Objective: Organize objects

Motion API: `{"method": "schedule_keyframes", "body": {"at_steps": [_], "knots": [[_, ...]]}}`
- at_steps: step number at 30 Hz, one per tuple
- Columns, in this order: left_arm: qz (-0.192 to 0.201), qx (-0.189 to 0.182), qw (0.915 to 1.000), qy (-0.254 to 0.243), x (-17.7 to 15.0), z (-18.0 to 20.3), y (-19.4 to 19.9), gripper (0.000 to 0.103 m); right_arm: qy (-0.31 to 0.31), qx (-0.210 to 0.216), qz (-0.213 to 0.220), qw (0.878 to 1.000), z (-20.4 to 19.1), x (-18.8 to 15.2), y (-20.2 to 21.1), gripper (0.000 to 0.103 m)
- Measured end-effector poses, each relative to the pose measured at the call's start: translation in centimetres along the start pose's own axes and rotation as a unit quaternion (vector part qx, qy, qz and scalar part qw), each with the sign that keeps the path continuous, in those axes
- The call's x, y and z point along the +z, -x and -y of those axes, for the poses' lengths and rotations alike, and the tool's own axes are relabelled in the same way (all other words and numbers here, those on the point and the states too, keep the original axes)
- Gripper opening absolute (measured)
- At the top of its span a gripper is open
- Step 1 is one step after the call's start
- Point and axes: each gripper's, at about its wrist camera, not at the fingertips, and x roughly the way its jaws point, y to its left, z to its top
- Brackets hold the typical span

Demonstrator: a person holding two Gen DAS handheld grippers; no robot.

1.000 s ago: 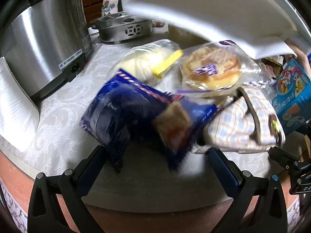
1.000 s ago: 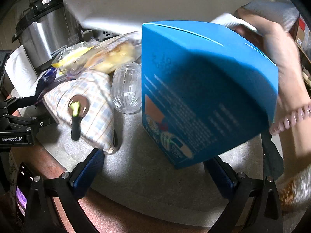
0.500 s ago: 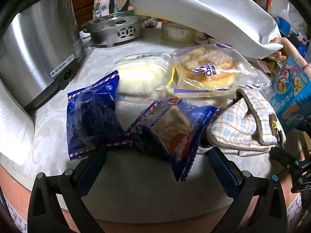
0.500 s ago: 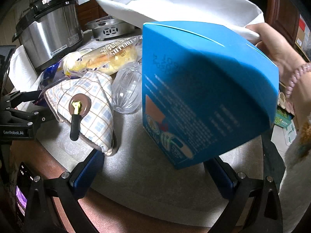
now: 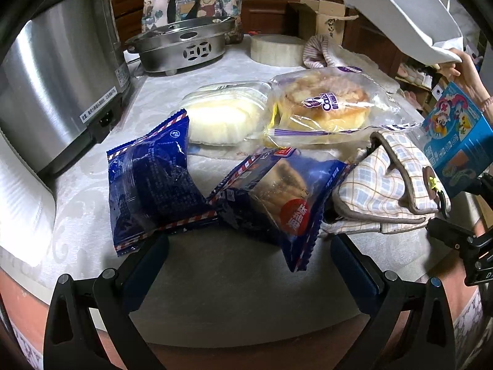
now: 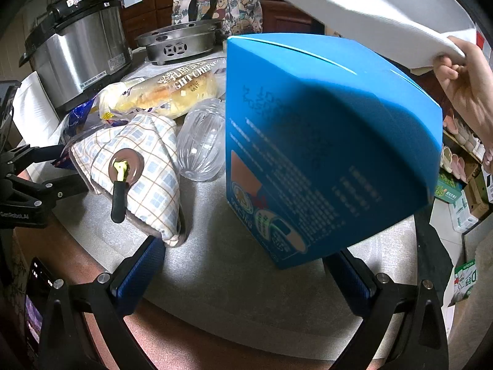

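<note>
Two dark-blue foil snack packets [image 5: 151, 182] [image 5: 277, 200] and two clear-bagged breads [image 5: 323, 108] [image 5: 222, 120] on my table [image 5: 215, 277], both grippers [image 5: 246, 265] [image 6: 243, 274] wide, empty.

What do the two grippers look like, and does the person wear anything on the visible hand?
Both the left gripper and the right gripper have black angular frames with silver bolts and dark blue pads on the fingers. In the right wrist view, the left gripper's black body shows white "GenRobot.AI" lettering. The hand holding the white sheet shows no glove or sleeve.
</note>
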Motion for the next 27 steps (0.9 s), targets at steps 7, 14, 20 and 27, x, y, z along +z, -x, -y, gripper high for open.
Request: {"method": "schedule_keyframes", "body": {"at_steps": [7, 14, 20, 27], "knots": [[0.0, 0.0, 1.0, 0.0, 0.0, 0.0, 0.0, 0.103, 0.0, 0.0, 0.0, 1.0, 0.0, 0.0, 0.0, 0.103], [0.0, 0.0, 1.0, 0.0, 0.0, 0.0, 0.0, 0.103, 0.0, 0.0, 0.0, 1.0, 0.0, 0.0, 0.0, 0.103], [0.0, -0.01, 0.9998, -0.015, -1.1, -0.1, 0.8, 0.103, 0.0, 0.0, 0.0, 1.0, -0.1, 0.0, 0.0, 0.103], [0.001, -0.018, 0.9995, -0.026, -1.8, -0.5, 1.2, 0.103, 0.002, 0.001, 0.0, 1.0, -0.1, 0.0, 0.0, 0.103]]}}
